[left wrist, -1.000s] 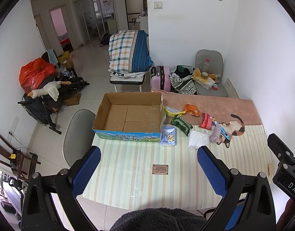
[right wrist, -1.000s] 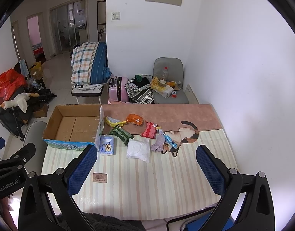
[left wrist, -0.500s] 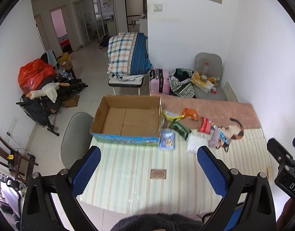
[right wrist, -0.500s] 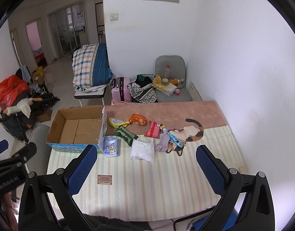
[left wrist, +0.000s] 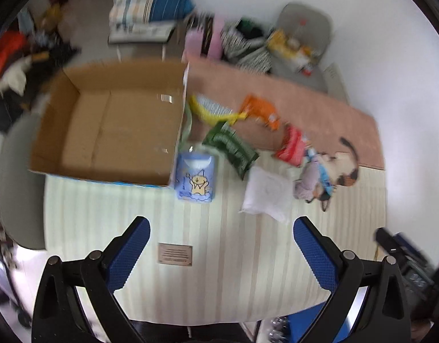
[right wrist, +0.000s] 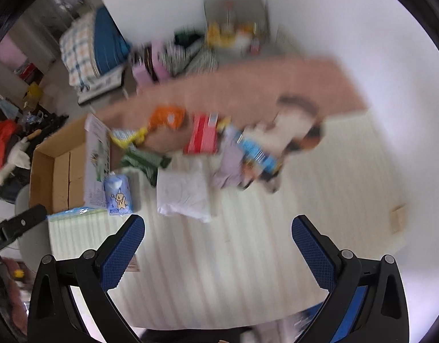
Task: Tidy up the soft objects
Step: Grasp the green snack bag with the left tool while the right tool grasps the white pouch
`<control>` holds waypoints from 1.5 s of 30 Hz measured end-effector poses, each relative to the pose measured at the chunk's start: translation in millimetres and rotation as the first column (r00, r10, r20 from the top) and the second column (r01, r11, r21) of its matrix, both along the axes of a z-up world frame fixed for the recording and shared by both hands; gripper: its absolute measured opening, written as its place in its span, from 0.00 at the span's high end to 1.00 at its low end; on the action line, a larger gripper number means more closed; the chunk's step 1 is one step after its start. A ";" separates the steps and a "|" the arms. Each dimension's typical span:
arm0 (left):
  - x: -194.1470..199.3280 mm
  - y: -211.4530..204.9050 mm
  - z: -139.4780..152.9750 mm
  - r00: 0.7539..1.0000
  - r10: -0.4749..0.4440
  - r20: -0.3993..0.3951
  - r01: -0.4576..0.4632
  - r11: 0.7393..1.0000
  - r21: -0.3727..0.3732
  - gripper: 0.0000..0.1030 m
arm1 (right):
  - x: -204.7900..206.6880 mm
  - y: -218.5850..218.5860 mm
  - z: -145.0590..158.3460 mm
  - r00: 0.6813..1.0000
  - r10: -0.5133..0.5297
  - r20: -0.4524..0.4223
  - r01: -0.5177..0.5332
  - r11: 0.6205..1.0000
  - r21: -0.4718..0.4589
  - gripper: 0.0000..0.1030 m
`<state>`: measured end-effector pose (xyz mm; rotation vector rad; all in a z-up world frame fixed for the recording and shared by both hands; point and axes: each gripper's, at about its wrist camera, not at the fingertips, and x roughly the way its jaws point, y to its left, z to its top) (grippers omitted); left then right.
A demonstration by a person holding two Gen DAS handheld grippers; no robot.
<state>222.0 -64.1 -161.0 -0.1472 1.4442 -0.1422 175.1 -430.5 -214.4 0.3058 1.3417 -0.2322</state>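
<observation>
The cardboard box [left wrist: 110, 125] sat open at the left end of the table [left wrist: 219, 271], and nothing lay inside it but its bare brown floor. The soft things were all outside, strewn just to its right: a blue tissue pack [left wrist: 195, 177] touching the box's corner, a green packet [left wrist: 233, 148], a white pouch [left wrist: 266, 194], a yellow packet [left wrist: 210, 111], an orange one [left wrist: 262, 111], a red one [left wrist: 290, 145] and a lilac cloth [left wrist: 308, 177]. The left hand-held gripper [left wrist: 220, 253] hung over the striped cover with its blue pads spread wide, grasping nothing. The right hand-held gripper [right wrist: 218, 251] was likewise released above the table, its view blurred.
</observation>
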 end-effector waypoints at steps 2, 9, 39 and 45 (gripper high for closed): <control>10.1 -5.9 -30.4 0.999 0.018 -0.041 -0.017 1.000 0.019 0.03 | 17.8 -16.2 -62.0 0.990 -0.093 -0.101 0.107 0.984 0.144 0.00; 26.8 -3.1 -88.3 0.994 0.040 -0.100 -0.027 0.992 0.125 0.03 | 57.5 4.5 -206.9 0.897 -0.272 -0.348 0.392 0.854 0.343 0.00; 50.7 -25.6 -145.5 0.966 -0.033 -0.255 0.028 0.999 -0.024 0.03 | -7.6 7.9 -242.9 0.798 -0.419 -0.433 0.524 0.838 0.154 0.05; 80.8 -45.4 -169.5 0.944 0.064 -0.323 -0.106 0.988 -0.112 0.05 | -5.9 27.3 -224.6 0.905 -0.062 -0.420 0.076 0.997 0.017 0.17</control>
